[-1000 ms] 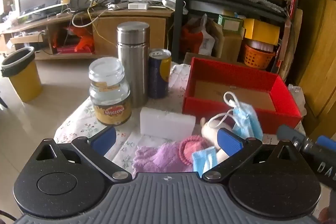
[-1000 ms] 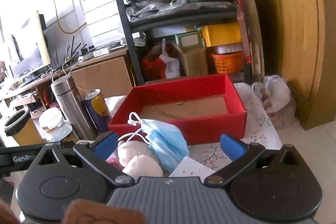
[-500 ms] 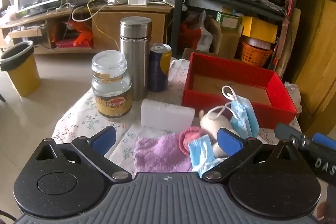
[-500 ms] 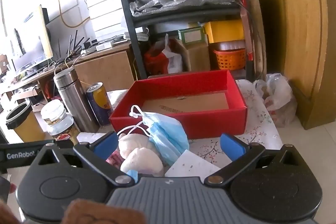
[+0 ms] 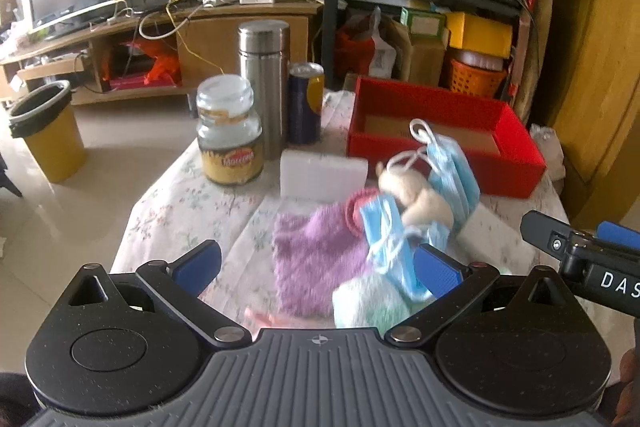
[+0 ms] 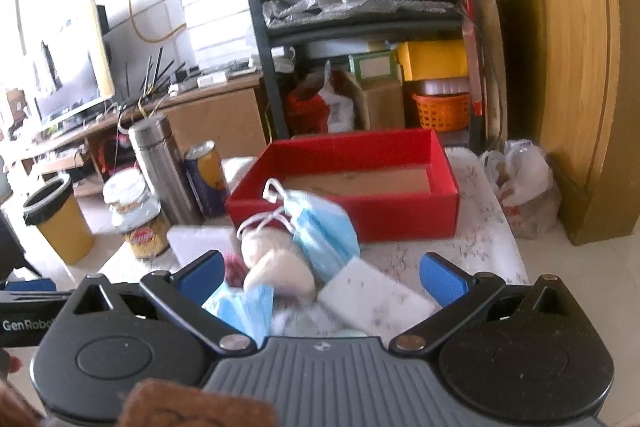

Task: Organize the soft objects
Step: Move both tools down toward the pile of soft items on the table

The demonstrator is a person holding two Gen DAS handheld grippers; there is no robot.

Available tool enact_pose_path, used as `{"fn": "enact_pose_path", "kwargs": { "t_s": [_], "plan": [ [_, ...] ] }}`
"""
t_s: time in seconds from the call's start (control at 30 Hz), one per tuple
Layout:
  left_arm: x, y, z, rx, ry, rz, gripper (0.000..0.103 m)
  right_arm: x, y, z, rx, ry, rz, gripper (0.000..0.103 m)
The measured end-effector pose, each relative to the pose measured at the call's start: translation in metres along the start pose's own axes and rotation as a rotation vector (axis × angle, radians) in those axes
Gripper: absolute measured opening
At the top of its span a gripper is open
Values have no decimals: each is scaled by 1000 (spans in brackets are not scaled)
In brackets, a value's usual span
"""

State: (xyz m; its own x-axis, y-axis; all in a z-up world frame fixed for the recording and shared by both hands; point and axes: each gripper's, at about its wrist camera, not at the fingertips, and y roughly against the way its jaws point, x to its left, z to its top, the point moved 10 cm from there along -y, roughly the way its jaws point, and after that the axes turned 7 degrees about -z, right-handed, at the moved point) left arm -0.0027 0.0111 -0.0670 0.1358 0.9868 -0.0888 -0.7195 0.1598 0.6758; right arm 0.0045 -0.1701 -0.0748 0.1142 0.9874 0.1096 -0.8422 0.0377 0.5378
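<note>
Both tongs, left tongs (image 5: 316, 263) and right tongs (image 6: 320, 275), were held wide open; one mask (image 6: 324, 231) should be pinched gently and put in the red box (image 6: 400, 215).

"Moccona" is printed on the yellow label of the glass jar (image 5: 231, 135). "DAS" is read on the right gripper (image 5: 592, 259) in the left wrist view, and "GenRobo" on the left gripper (image 6: 24, 315) in the right wrist view.

Face masks: two (image 5: 450, 171) (image 5: 386, 239)
White sponge blocks: two (image 5: 322, 175) (image 6: 376, 297)
Purple cloth: one (image 5: 316, 259)
Red box: one (image 5: 516, 163)
Glass jar: one (image 5: 230, 137)
Steel flask: one (image 5: 264, 83)
Drink can: one (image 5: 306, 103)
Yellow bin: one (image 5: 48, 131)
</note>
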Motion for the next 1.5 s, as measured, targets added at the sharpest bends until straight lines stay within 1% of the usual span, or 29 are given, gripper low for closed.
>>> {"fn": "enact_pose_path", "kwargs": {
  "t_s": [0.2, 0.4, 0.63, 0.8, 1.03, 1.5],
  "plan": [
    [-7, 5, -21, 41, -39, -11, 98, -1, 9, -27, 63, 68, -16, 79],
    [-15, 7, -36, 75, -70, -41, 98, -9, 9, -53, 169, 82, -22, 79],
    [-23, 6, -65, 136, -123, -55, 98, -15, 11, -74, 231, 124, -51, 79],
    [-22, 5, -74, 161, -130, -53, 98, -24, 12, -84, 267, 129, -68, 79],
    [-24, 7, -73, 159, -135, -42, 98, -21, 17, -77, 231, 145, -73, 79],
    [-22, 5, -71, 156, -133, -34, 98, -22, 12, -80, 247, 151, -86, 79]
  ]
}}
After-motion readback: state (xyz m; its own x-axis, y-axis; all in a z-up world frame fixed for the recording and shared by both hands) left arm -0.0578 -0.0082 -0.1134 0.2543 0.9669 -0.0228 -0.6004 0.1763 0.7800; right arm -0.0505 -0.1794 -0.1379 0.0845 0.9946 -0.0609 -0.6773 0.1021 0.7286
